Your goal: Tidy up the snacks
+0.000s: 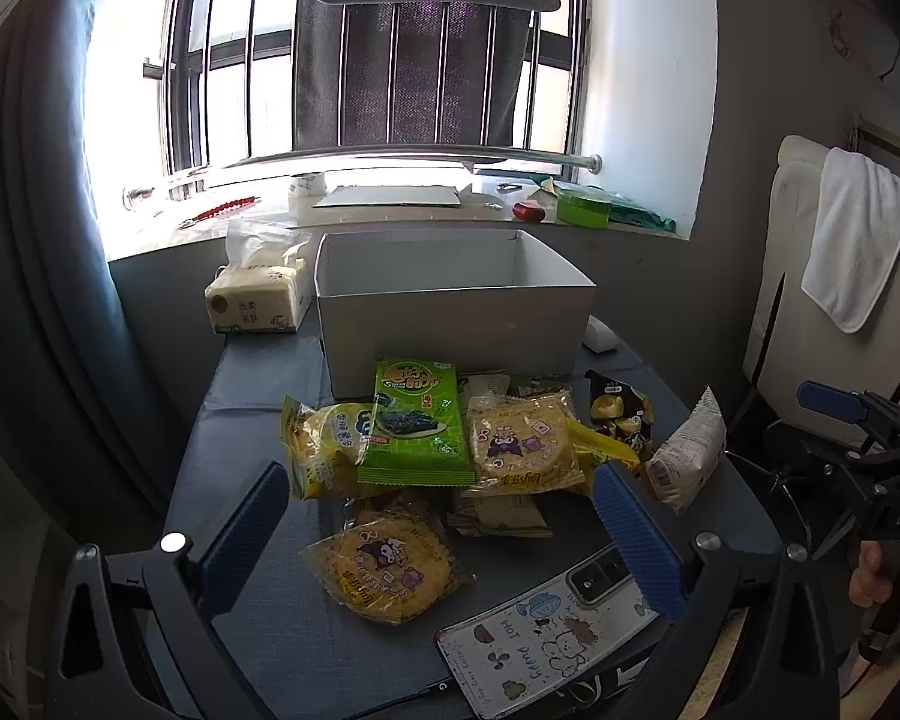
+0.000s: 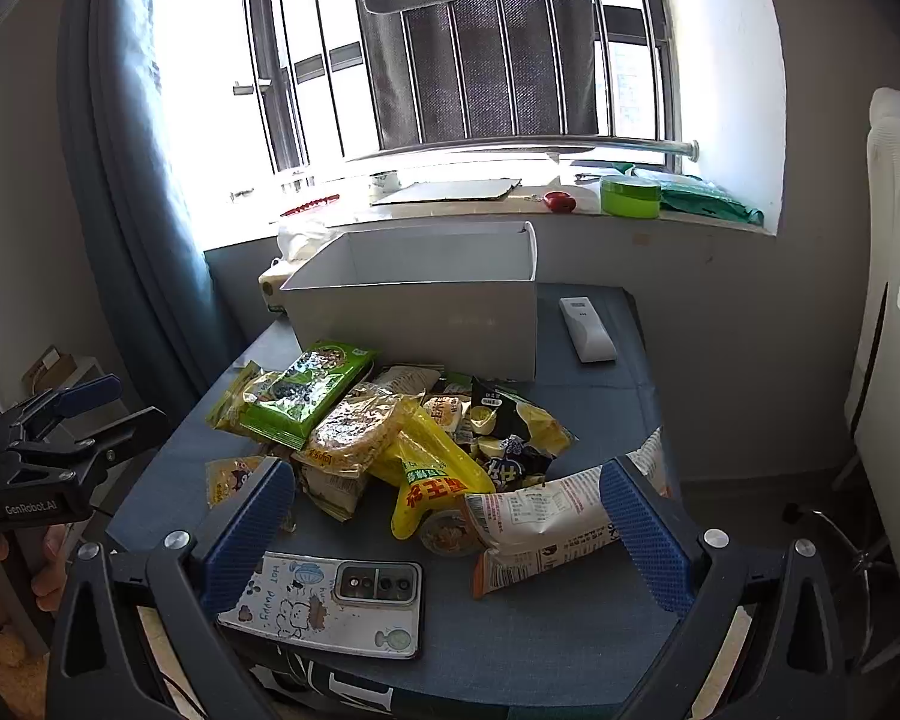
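Note:
A pile of snack packets lies on the blue-grey table [image 1: 258, 420] in front of an open white box [image 1: 450, 312]. It holds a green seaweed pack [image 1: 417, 420], yellow round cake packs [image 1: 522, 441], a white-orange bag [image 2: 546, 528] and a yellow bag [image 2: 432, 474]. One cake pack [image 1: 387, 564] lies apart, nearest me. My left gripper [image 1: 444, 531] is open and empty above that pack. My right gripper [image 2: 450, 525] is open and empty, low over the table, its right finger beside the white-orange bag. The box [image 2: 426, 306] looks empty.
A phone in a cartoon case [image 2: 330, 603] lies at the table's front edge. A tissue pack [image 1: 255, 300] stands left of the box, a white remote [image 2: 587, 328] right of it. A windowsill behind holds a green tin [image 2: 630, 196]. A chair with a towel [image 1: 858, 240] stands right.

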